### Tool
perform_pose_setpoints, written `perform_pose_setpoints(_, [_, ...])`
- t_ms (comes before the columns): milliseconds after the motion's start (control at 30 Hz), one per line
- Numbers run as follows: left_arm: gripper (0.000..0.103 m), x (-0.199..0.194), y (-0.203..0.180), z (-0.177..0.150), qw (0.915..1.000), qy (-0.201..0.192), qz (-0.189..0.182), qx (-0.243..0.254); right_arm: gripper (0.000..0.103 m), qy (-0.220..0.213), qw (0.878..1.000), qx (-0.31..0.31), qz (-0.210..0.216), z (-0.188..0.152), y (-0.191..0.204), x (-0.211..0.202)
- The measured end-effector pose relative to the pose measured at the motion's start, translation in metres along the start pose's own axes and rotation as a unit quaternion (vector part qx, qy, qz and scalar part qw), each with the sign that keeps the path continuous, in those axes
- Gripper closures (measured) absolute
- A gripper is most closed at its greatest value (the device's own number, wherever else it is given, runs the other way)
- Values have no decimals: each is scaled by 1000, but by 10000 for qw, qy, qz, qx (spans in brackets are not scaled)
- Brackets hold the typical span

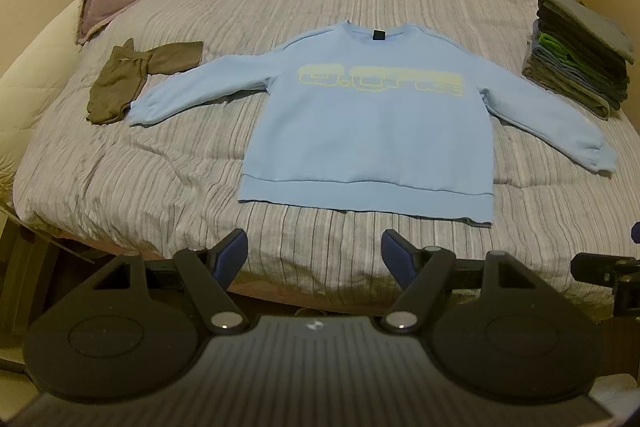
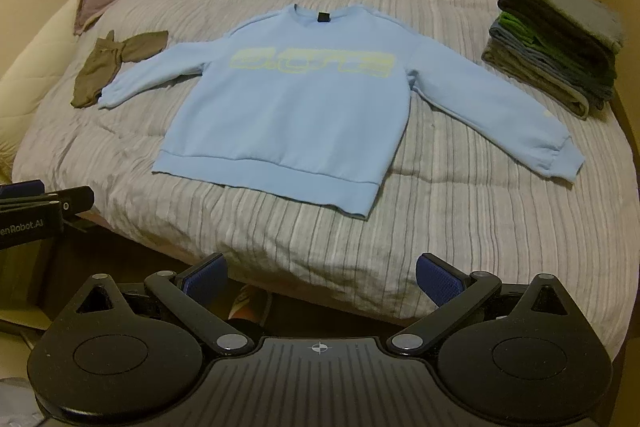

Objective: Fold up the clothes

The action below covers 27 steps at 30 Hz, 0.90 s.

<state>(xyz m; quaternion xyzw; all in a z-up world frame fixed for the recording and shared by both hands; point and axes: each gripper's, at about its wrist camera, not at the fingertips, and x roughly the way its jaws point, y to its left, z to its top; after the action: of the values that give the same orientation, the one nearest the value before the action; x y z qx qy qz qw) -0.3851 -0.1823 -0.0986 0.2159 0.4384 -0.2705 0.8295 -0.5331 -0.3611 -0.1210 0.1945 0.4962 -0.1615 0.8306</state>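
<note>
Blue sweatshirt [image 1: 368,123] lies flat and unfolded mid-bed [image 1: 160,179], sleeves spread toward 9 and 3 o'clock. Folded pile [image 1: 580,63] waits at 2 o'clock. Left gripper [image 1: 314,253] and right gripper [image 2: 320,277] gape apart, holding nothing.

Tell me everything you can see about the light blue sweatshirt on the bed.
The light blue sweatshirt lies flat, front up, on the striped bedspread, not yet folded. It looks like thick soft fleece, with a pale yellow chest print, a dark neck label and a ribbed hem. Both sleeves are spread outward; one cuff reaches the brown garment. Neither hand-held gripper touches it.
</note>
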Motion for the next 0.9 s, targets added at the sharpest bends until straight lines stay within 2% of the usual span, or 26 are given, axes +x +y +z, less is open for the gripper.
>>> perform_pose_setpoints(667, [32,18,0,12,9999,96,34,-107,1,98,9999,-98,45,21,1,17])
perform_pose_setpoints(900, [32,40,25,27,9991,120,135,-381,1,269,9996,66,76,42,1,40])
